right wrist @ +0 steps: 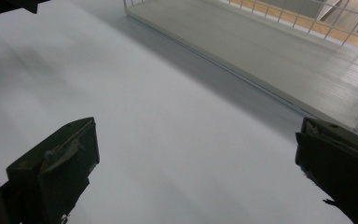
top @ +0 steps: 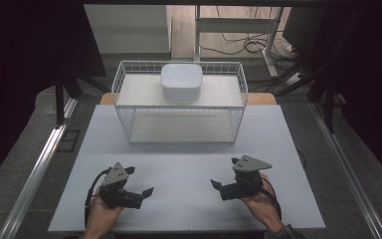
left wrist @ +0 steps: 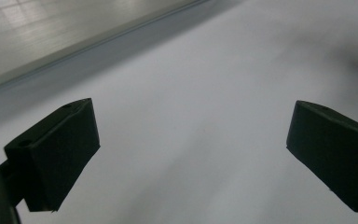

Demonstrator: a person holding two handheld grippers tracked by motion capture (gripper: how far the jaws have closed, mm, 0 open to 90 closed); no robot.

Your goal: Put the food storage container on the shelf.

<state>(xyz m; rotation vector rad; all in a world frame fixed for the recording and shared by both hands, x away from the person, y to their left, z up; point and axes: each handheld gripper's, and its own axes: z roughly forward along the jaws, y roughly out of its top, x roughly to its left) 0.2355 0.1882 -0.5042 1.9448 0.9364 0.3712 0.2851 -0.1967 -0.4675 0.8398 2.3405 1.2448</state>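
The white bowl (top: 181, 82) is located upside down on the upper shelf of the wire rack (top: 124, 74) at the far side of the table (top: 189, 199), well apart from both grippers. The left gripper (top: 146, 193) and the right gripper (top: 217, 185) are held low over the near table edge with jaws spread wide and nothing held between them. The bowl is judged rigid, smooth, breakable and moderately heavy, so a grip across its rounded rim is advised, since the glazed sides may slip.
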